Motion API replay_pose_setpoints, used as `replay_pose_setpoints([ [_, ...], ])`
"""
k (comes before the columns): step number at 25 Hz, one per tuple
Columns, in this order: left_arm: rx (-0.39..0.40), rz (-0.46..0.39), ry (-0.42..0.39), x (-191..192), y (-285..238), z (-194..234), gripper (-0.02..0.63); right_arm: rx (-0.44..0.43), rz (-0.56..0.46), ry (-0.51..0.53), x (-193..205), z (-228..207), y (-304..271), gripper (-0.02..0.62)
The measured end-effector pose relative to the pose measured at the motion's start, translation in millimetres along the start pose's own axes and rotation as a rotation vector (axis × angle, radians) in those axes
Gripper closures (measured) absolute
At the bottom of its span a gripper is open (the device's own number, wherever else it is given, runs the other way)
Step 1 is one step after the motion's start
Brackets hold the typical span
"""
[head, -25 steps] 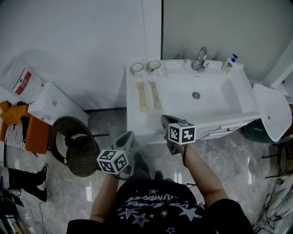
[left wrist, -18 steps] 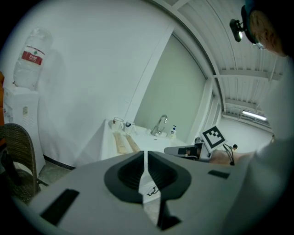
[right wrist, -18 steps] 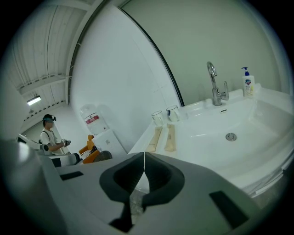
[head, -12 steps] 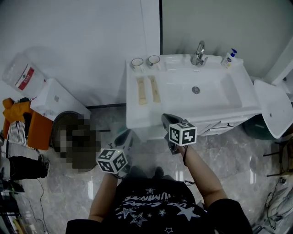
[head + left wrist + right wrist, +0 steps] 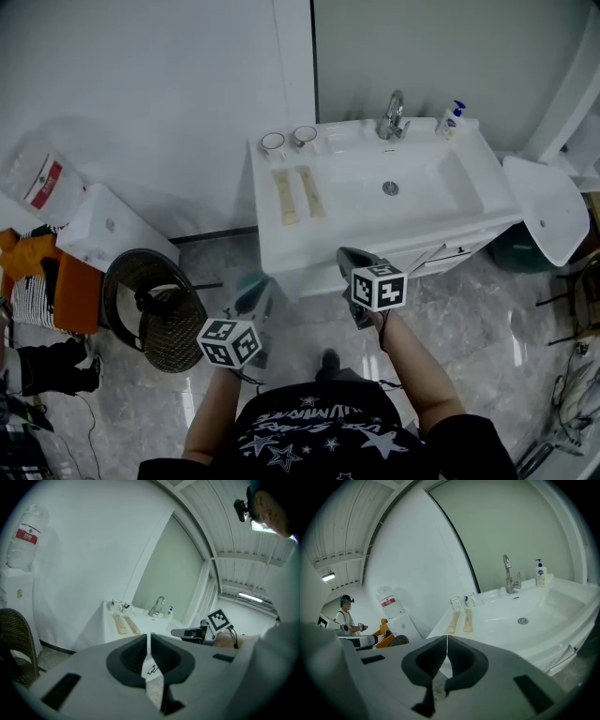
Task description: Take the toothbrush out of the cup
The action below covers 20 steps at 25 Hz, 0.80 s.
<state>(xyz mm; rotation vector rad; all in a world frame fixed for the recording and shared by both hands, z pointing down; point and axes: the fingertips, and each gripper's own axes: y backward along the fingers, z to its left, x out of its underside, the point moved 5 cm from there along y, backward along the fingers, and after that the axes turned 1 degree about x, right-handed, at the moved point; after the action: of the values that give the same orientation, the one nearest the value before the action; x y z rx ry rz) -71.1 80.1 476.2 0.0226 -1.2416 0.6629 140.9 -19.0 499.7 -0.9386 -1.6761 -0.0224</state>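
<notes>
Two cups stand at the back left corner of the white vanity point(image 5: 281, 246): the left cup point(image 5: 273, 142) point(image 5: 455, 603) point(image 5: 115, 605) and the right cup point(image 5: 305, 136) point(image 5: 469, 599) point(image 5: 127, 607). They are too small for me to make out a toothbrush in them. My left gripper point(image 5: 255, 281) point(image 5: 148, 637) hangs in front of the vanity's left end, shut and empty. My right gripper point(image 5: 350, 255) point(image 5: 446, 641) is at the vanity's front edge, also shut with nothing in it. Both are well short of the cups.
Two flat beige strips point(image 5: 295, 194) lie on the counter in front of the cups. A faucet point(image 5: 391, 114) and a soap bottle point(image 5: 452, 119) stand behind the basin point(image 5: 422, 192). A wicker basket point(image 5: 155, 305) and a white box point(image 5: 112, 225) stand on the floor at left, a white round seat point(image 5: 551, 220) at right.
In the head view the vanity has slid up and to the left, and both grippers sit slightly lower. Both stay shut and empty.
</notes>
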Motion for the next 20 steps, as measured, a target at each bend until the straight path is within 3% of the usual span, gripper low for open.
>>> replay_pose_setpoints([
  [20, 0.140, 0.001, -0.022, 31, 92, -3, 0.572, 0.123, -0.045, 0.027, 60, 89, 74, 0.580],
])
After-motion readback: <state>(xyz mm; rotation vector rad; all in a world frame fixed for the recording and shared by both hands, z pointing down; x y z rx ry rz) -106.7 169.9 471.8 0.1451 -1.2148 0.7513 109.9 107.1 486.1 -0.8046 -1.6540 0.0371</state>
